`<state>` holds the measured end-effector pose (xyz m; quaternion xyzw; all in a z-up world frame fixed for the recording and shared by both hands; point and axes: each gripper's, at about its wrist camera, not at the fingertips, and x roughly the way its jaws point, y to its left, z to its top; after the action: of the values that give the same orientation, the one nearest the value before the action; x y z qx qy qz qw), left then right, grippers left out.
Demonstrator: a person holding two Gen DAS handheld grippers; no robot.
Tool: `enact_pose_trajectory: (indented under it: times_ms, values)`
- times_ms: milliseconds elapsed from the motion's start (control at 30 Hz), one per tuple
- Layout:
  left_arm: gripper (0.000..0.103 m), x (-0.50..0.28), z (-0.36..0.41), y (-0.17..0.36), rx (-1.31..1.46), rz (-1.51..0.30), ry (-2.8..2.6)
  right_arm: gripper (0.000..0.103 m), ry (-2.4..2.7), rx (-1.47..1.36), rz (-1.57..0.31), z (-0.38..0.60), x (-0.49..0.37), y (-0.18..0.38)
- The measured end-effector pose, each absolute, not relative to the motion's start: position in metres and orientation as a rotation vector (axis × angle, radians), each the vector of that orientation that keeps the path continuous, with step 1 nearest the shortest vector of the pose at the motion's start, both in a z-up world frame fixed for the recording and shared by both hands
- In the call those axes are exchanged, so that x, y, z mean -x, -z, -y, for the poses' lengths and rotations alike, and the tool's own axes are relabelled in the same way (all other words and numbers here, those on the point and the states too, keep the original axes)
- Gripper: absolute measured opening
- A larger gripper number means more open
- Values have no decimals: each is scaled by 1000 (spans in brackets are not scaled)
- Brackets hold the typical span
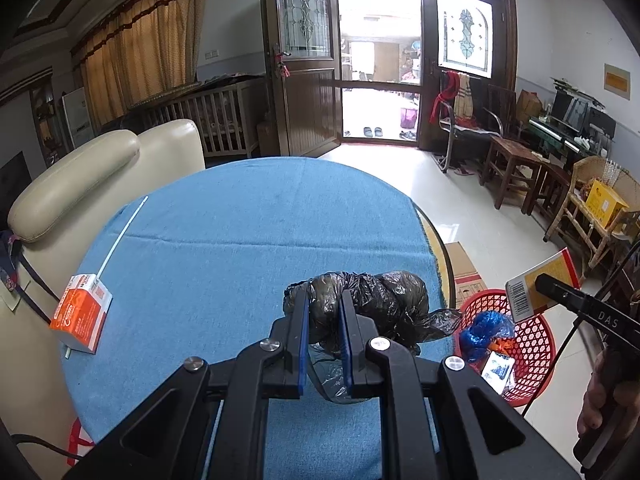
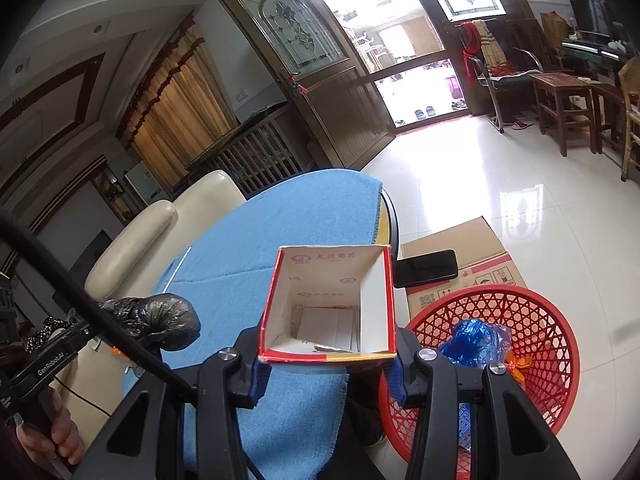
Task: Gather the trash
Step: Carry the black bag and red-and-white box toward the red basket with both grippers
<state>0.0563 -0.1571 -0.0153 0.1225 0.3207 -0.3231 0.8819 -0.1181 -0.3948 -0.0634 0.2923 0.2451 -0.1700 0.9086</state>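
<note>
Two pieces of trash are in hand: the black bag (image 1: 360,304), crumpled thin plastic, looks light, soft and slippery, best pinched on a thick bunched fold, while the open box (image 2: 328,308) looks like light, stiff card that could crush, best held across its side walls. The left claw (image 1: 325,320) is nearly together, clamped on the bag's near end above the blue cloth (image 1: 240,220); the right claw (image 2: 326,372) stands partly apart, clamped on the box; the red basket (image 2: 552,336) sits just right of it, below.
</note>
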Motion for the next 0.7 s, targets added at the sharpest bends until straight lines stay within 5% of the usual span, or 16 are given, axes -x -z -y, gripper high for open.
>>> enact_pose_trajectory:
  times_ms: [700]
  values:
    - [14,-43,172,21,-321,-650,666,49,352,-630,-508,402,124,68]
